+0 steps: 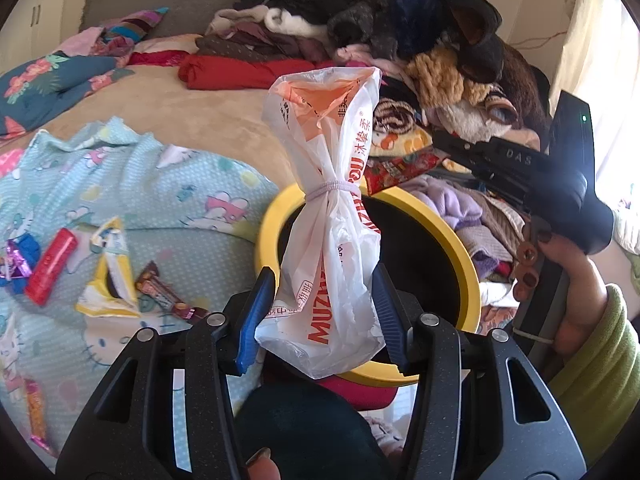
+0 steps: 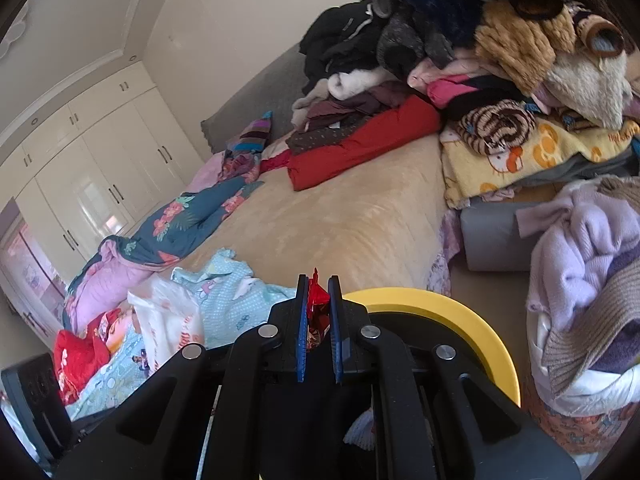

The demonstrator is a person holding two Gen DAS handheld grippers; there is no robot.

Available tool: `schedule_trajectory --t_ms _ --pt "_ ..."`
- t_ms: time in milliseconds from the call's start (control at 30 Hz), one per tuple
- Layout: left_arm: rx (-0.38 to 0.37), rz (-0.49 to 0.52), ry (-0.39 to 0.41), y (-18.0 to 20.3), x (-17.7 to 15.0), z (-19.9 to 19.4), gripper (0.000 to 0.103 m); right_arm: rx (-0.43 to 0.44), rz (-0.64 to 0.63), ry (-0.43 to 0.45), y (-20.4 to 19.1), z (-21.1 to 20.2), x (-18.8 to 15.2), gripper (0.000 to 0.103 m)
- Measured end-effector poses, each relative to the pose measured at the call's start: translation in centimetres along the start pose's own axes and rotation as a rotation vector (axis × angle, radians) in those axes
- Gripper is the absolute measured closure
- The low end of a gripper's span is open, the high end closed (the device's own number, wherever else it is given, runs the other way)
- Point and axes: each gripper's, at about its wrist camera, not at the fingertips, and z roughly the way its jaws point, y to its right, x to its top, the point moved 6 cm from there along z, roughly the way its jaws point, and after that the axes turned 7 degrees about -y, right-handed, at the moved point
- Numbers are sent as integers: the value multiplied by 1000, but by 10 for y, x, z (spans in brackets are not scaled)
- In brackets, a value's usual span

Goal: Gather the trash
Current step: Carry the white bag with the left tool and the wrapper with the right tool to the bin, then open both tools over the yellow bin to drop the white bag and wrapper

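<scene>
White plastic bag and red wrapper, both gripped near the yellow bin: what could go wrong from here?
1. The white plastic bag, held in the left hand-held gripper, stands tall over the yellow bin; released, it might tip onto the rim.
2. The red wrapper, pinched in the right hand-held gripper, looks light and may cling to the pads or drift past the bin.

A home bedroom: bed [image 2: 352, 216], heaped clothes [image 2: 460, 40], white wardrobes [image 2: 100, 184].

We see a thin, crinkled white plastic bag [image 1: 328, 240], a glossy yellow plastic bin rim [image 1: 460, 248], shiny foil wrappers [image 1: 52, 266], and a matt plush beige bedspread [image 2: 340, 216].
</scene>
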Motion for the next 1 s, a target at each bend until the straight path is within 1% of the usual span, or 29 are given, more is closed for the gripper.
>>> schedule_trajectory --t_ms 300,467,500,700,733,767,800,833,867,933,967,1000 --pt "-10 26 -55 13 -4 27 60 -22 49 -51 14 10 -7 93" --pt "-10 32 -78 18 -4 42 60 -32 58 -60 19 14 -8 92" --pt "-9 33 -80 18 -4 44 60 -35 59 -60 20 14 -8 91" --pt "-5 38 -102 19 -3 57 60 -38 88 -68 28 17 -9 91" --pt "-8 36 -104 18 -2 59 60 -40 98 -67 29 17 -9 89" --pt "-9 37 -104 18 -2 60 58 -37 108 -65 30 17 -9 84" --pt "-9 38 -102 19 -2 60 55 -33 120 -61 32 16 -9 79" --pt "-14 38 -100 19 -2 60 53 -26 134 -54 33 16 -8 69" --pt "-25 37 -97 19 -2 59 48 -23 142 -49 34 15 -8 63" --pt "-20 42 -90 19 -3 57 40 -23 143 -44 34 14 -7 58" --pt "-9 43 -86 19 -3 55 29 -23 142 -43 34 14 -6 55" --pt "-4 41 -83 17 -3 54 20 -21 142 -42 33 15 -6 53"
